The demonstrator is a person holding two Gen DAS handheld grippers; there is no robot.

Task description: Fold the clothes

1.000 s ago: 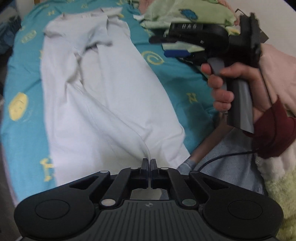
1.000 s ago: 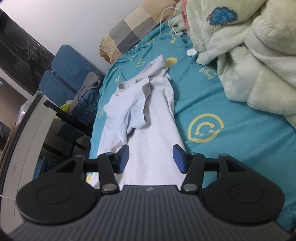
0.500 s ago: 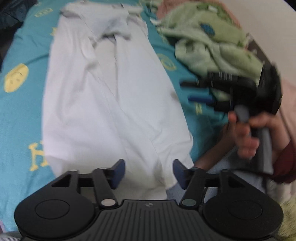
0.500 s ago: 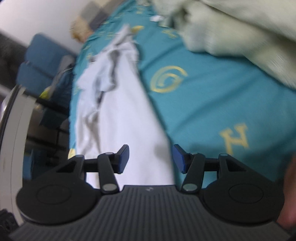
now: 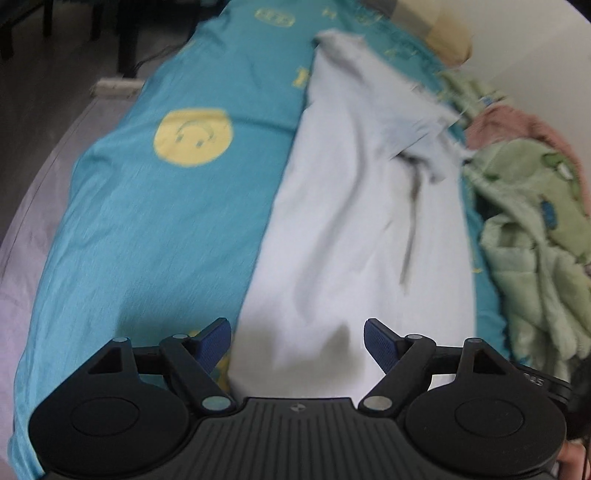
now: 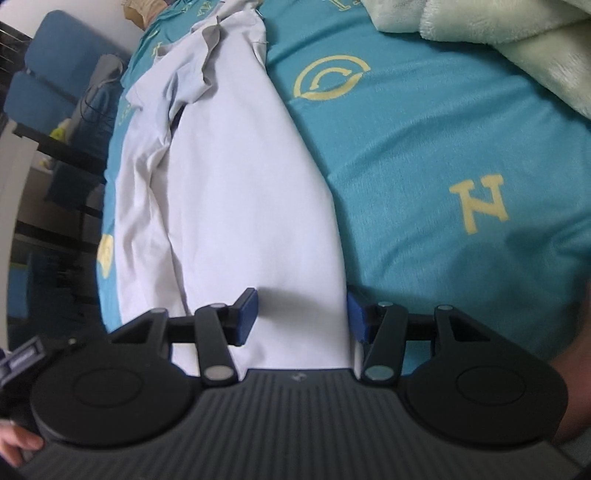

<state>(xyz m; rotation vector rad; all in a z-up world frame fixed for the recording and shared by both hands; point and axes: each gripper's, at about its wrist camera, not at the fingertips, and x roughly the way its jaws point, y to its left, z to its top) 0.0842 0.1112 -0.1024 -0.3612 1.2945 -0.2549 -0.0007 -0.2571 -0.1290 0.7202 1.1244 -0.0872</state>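
Note:
A white T-shirt (image 5: 354, 229) lies lengthwise on the teal bedsheet (image 5: 166, 221), folded into a long strip with a sleeve bunched at its far end. My left gripper (image 5: 297, 341) is open and empty, low over the shirt's near left hem corner. In the right wrist view the same shirt (image 6: 236, 192) runs away from me. My right gripper (image 6: 301, 314) is open and empty over the shirt's near right hem edge. The edge passes beside its right fingertip (image 6: 356, 314).
A pale green fleece blanket (image 5: 535, 251) and a pink cloth (image 5: 517, 125) are piled on the bed to the right; the blanket also shows in the right wrist view (image 6: 498, 37). A pillow (image 5: 436, 33) lies at the bed's head. Blue chairs (image 6: 48, 85) stand beside the bed.
My left gripper opened, let go of the hem and swung left over the shirt's near left corner. My right gripper dropped down to the shirt's near right edge.

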